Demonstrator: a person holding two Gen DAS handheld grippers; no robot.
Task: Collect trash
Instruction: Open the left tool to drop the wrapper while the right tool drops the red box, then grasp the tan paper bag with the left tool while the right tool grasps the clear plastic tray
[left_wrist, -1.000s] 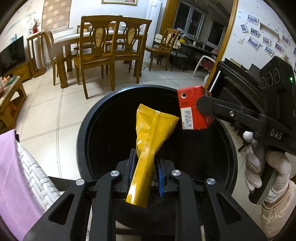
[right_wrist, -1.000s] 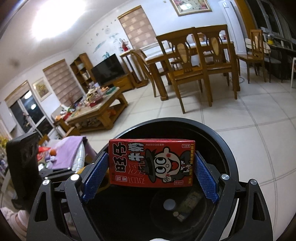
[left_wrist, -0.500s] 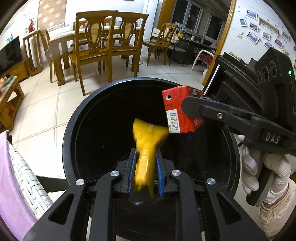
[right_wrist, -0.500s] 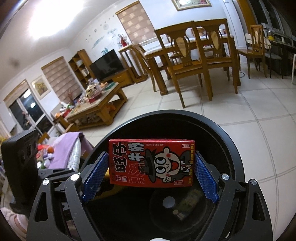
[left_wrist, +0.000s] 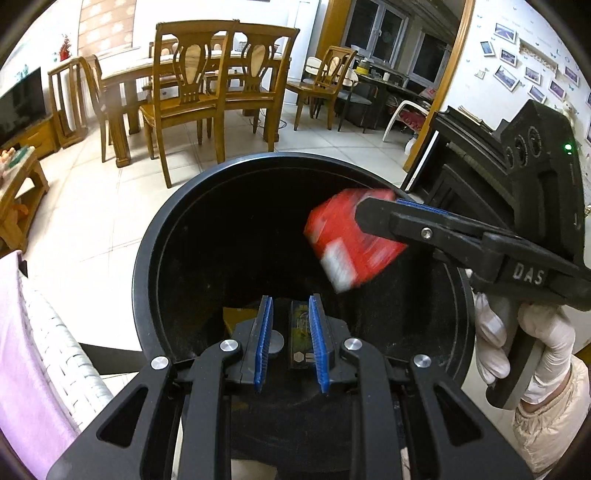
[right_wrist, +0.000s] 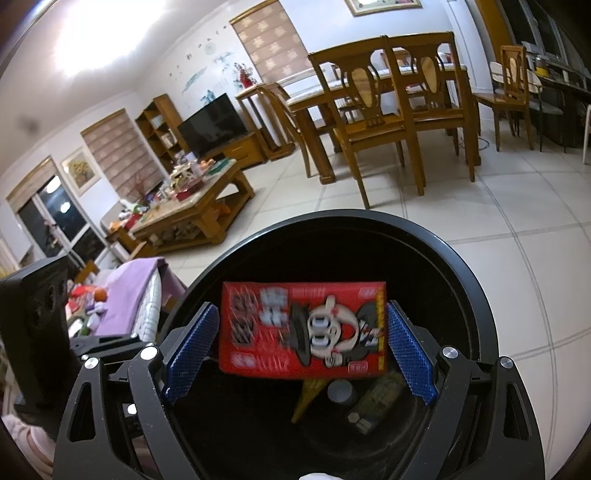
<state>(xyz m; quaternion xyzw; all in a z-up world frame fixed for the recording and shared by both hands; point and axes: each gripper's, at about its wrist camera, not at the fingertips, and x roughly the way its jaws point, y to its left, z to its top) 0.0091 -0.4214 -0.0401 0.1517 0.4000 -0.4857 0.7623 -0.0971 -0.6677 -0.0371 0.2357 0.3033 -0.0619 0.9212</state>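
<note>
A black round trash bin (left_wrist: 155, 258) stands below both grippers. My left gripper (left_wrist: 290, 306) hangs over it, open by a narrow gap with nothing between its blue pads. The yellow packet (left_wrist: 236, 317) lies inside the bin, next to a dark wrapper (left_wrist: 301, 332). A red drink carton (right_wrist: 303, 328) sits between the wide-set pads of my right gripper (right_wrist: 303, 326). It is motion-blurred and tipped while the fingers are sharp, so it is loose and dropping. In the left wrist view the carton (left_wrist: 351, 240) tilts off the right gripper's finger (left_wrist: 388, 218) over the bin's mouth.
A white wicker seat with a purple cloth (left_wrist: 37, 350) stands left of the bin. A gloved hand (left_wrist: 546, 350) holds the right gripper. Beyond lie tiled floor, wooden dining chairs (left_wrist: 188, 96), a cluttered coffee table (right_wrist: 192, 206) and dark furniture (left_wrist: 465, 147) at right.
The yellow packet has slipped out of my left gripper and fallen into the bin. The red carton has tipped, blurred and sunk a little between the right pads.
</note>
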